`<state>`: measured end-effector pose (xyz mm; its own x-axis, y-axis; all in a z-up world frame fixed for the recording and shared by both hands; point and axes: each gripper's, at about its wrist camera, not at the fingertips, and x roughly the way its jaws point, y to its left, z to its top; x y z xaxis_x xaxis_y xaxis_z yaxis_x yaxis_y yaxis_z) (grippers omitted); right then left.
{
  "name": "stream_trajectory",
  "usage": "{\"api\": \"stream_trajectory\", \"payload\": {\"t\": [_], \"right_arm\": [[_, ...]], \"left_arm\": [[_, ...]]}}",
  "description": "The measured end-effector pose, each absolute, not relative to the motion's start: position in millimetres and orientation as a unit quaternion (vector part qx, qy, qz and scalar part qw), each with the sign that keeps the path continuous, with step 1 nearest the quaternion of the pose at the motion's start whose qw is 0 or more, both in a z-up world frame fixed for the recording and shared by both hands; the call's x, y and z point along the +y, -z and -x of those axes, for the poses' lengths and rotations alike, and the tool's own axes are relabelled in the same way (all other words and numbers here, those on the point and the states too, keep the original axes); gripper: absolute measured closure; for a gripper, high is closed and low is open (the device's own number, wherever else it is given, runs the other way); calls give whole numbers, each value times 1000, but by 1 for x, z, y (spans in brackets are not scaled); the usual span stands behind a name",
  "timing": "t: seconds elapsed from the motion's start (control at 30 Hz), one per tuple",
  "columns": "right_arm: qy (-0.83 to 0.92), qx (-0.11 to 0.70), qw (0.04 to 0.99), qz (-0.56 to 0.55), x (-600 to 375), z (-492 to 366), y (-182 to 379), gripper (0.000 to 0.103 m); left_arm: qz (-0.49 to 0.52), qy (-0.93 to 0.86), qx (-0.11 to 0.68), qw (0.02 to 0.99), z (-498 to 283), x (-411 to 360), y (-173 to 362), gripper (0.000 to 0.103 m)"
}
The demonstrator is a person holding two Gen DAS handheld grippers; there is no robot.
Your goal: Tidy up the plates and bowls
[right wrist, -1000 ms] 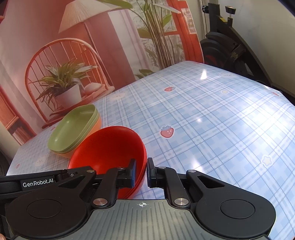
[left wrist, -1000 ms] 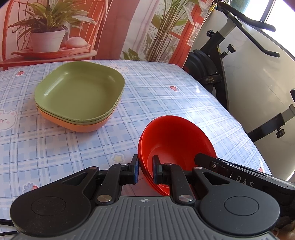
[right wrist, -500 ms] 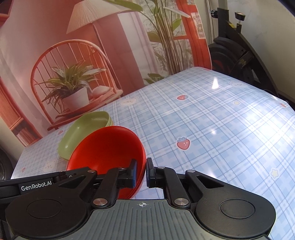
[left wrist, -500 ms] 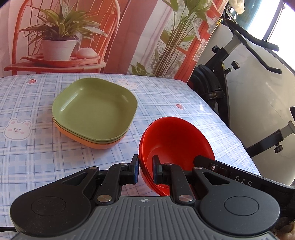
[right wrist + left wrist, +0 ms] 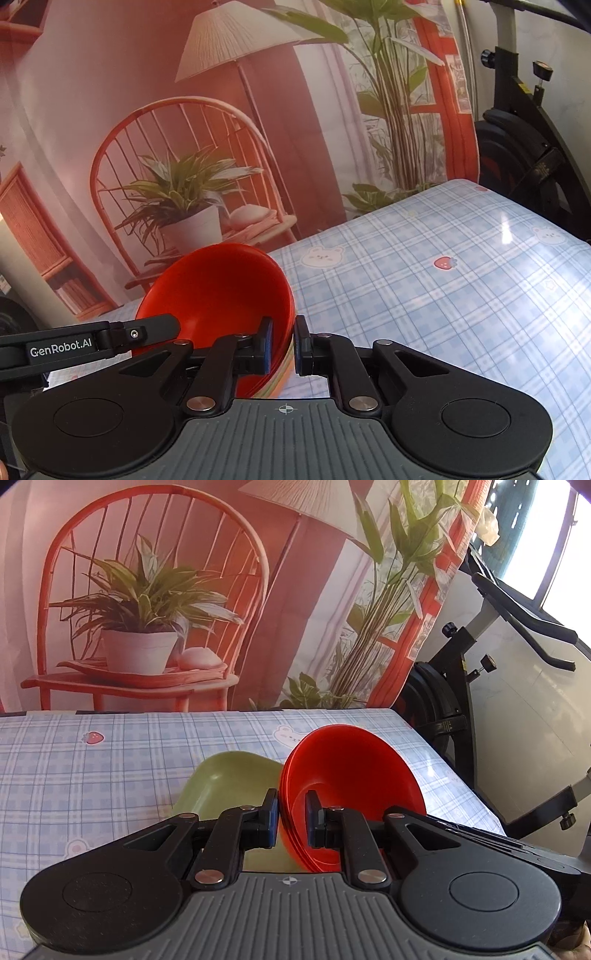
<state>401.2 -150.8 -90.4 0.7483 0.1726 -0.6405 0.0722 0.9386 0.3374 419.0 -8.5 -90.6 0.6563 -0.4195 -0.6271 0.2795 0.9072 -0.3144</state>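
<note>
A stack of red bowls [image 5: 351,771] is held by both grippers, one on each side of the rim. My left gripper [image 5: 291,819] is shut on the left rim. My right gripper [image 5: 282,349] is shut on the right rim of the red bowls [image 5: 221,291]; pale bowl edges show under the red one there. The bowls hang over the green plate [image 5: 236,786], which lies on the checked tablecloth [image 5: 92,782]. Most of the plate is hidden behind my left gripper. In the right wrist view the plate is hidden.
An exercise bike [image 5: 480,686] stands off the table's right edge. A printed backdrop with a chair and plants [image 5: 155,620] hangs behind the table's far edge. The left gripper's body [image 5: 74,345] shows in the right wrist view.
Both grippers have carried the red bowls forward and left, over the green plate. The plate stack now sits right under the bowls instead of ahead of them.
</note>
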Motion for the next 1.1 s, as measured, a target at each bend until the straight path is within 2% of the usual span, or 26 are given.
{"api": "stream_trajectory", "payload": {"t": [0.33, 0.67, 1.1], "right_arm": [[-28, 394, 904, -164, -120, -447, 111, 93], [-26, 417, 895, -159, -117, -445, 131, 93], [-30, 424, 891, -162, -111, -442, 141, 93]], "left_arm": [[93, 167, 389, 901, -448, 11, 101, 87], [88, 162, 414, 891, -451, 17, 123, 87], [81, 153, 419, 891, -447, 21, 127, 87]]}}
